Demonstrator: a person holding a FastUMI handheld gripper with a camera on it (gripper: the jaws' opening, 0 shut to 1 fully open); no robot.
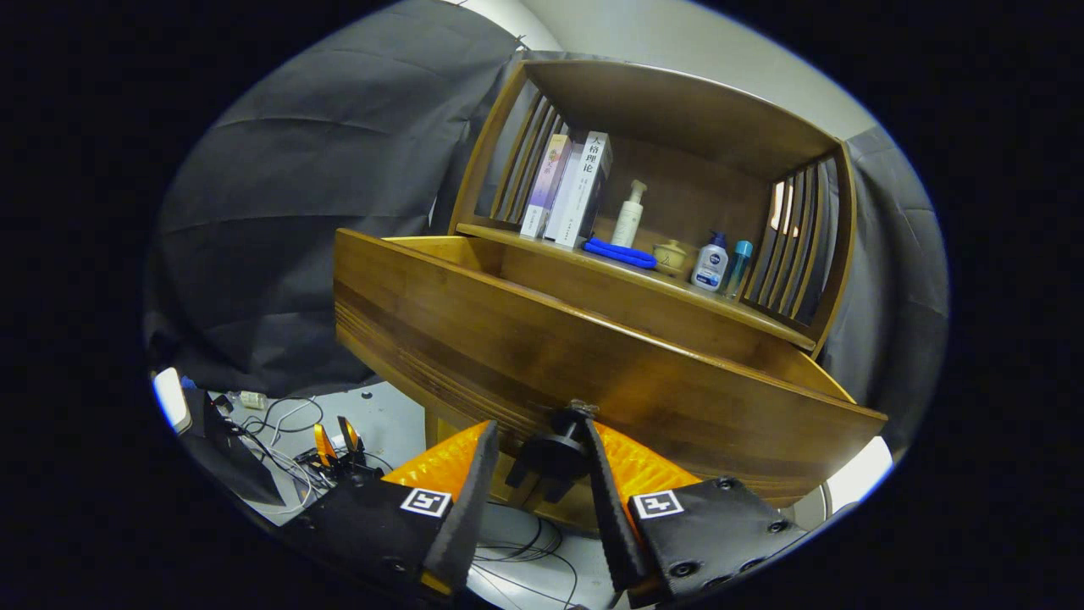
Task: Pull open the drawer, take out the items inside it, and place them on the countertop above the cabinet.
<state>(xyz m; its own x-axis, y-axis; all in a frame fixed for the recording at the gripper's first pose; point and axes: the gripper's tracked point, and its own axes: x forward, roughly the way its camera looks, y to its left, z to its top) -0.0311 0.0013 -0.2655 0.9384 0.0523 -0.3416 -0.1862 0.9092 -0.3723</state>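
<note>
1. The claw [542, 457] stands partly open, its two fingers flanking the dark knob [555, 453] on the drawer [593, 356] front; whether both fingers press on the knob cannot be told.
2. The drawer is pulled out from the wooden cabinet [660, 119] towards the claw; its inside is hidden behind the front panel.
3. On the counter [762, 318] above, from 11 to 1 o'clock of the claw: upright books [576, 191], a white pump bottle [628, 216], a blue cloth [620, 253], a small jar [673, 257], a lotion bottle [710, 263], a slim teal bottle [738, 267].
4. Cables [279, 424] lie on the floor at 9 o'clock.
</note>
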